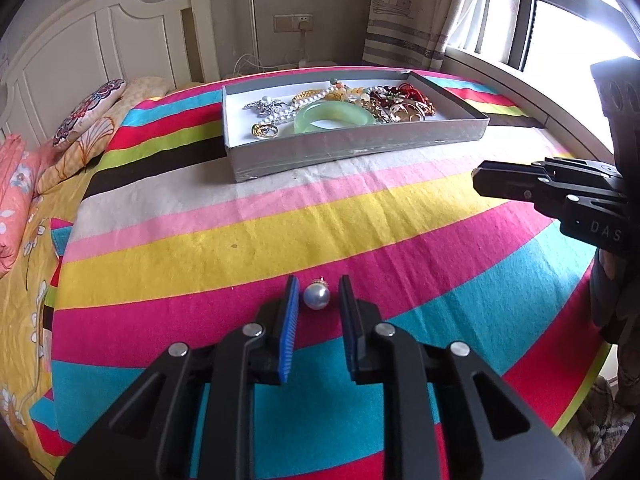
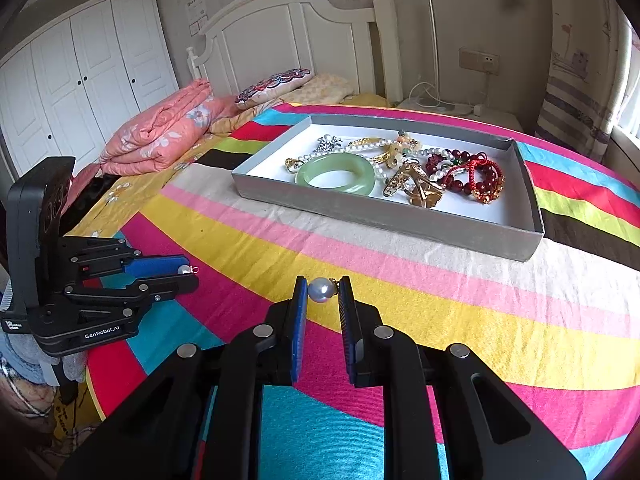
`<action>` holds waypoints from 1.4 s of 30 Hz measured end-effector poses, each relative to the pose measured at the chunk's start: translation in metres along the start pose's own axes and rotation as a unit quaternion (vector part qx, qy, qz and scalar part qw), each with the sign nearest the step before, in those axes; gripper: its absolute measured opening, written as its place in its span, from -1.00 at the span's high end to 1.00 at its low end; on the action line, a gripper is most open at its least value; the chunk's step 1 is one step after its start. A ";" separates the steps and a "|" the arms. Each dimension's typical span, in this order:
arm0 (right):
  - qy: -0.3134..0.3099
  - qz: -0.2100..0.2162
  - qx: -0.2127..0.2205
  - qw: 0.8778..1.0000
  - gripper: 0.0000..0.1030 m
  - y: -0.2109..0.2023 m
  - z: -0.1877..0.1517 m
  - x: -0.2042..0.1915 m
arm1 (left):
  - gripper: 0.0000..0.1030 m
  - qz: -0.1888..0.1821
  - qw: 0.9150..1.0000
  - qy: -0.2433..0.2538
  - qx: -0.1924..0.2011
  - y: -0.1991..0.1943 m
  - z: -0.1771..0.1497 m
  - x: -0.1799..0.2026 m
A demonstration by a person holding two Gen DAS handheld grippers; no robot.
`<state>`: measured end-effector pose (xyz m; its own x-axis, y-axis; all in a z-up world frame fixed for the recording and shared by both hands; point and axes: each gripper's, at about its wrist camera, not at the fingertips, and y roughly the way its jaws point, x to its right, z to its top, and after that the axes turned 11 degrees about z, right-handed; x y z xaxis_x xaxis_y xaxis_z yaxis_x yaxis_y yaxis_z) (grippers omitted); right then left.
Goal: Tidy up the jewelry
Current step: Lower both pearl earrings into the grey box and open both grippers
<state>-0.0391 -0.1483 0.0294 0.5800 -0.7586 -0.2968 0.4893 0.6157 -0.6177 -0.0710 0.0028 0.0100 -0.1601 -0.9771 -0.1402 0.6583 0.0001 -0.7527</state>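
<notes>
Two pearl earrings are in play. One pearl earring (image 1: 316, 298) sits between the tips of my left gripper (image 1: 319, 295); its jaws stand a little apart around the pearl, contact unclear. From the right wrist view this left gripper (image 2: 188, 274) has the pearl (image 2: 185, 269) between its fingertips above the striped cloth. My right gripper (image 2: 323, 290) has a second pearl earring (image 2: 321, 289) between its pads, touching the left pad. The right gripper also shows in the left wrist view (image 1: 478, 182). A grey jewelry box (image 1: 352, 148) holds a green jade bangle (image 1: 334, 119), pearl strands, gold pieces and red beads.
The striped cloth (image 1: 360, 220) covers the bed. Pillows (image 1: 88, 114) and a folded pink quilt (image 2: 160, 128) lie towards the white headboard (image 2: 288, 28). A window (image 1: 560, 20) is at the right. The box also shows in the right wrist view (image 2: 400, 220).
</notes>
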 end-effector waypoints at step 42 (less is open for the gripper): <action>-0.029 -0.002 0.033 0.999 0.68 -0.009 0.019 -0.010 | 0.75 0.022 0.998 -0.024 0.062 -0.012 0.044 0.005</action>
<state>-0.0367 -0.1415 0.0520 0.6135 -0.7490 -0.2502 0.5327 0.6264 -0.5691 -0.0475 -0.0113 0.0463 -0.0956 -0.9859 -0.1376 0.7499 0.0196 -0.6613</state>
